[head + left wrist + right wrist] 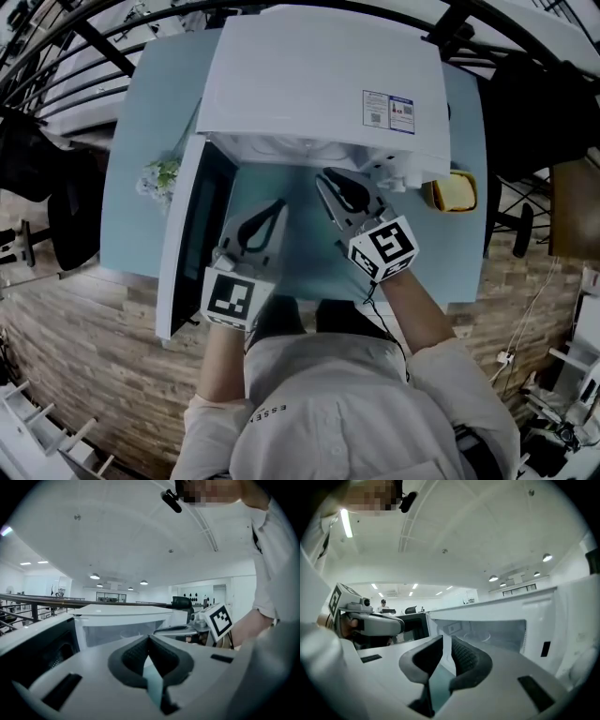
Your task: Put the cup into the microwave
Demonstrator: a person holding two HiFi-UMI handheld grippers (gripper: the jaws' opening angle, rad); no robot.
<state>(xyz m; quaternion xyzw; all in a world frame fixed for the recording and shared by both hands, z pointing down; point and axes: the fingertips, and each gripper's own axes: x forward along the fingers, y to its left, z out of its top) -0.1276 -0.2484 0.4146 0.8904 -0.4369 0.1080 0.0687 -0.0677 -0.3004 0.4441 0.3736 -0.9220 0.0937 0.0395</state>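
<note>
On light blue tabletop (141, 122), big white hall, ceiling lamps overhead: white microwave (319, 84), door (192, 244) swung open to left. Left gripper (277, 206): jaws pressed together, nothing held. Right gripper (324, 178): jaws slightly apart, nothing between, tips just before open cavity. Cup (127, 633): only faint pale outline inside cavity, not certain. Flowers (159, 175) left of door. Yellow thing (452, 192) right of microwave. Bare tabletop between grippers.
</note>
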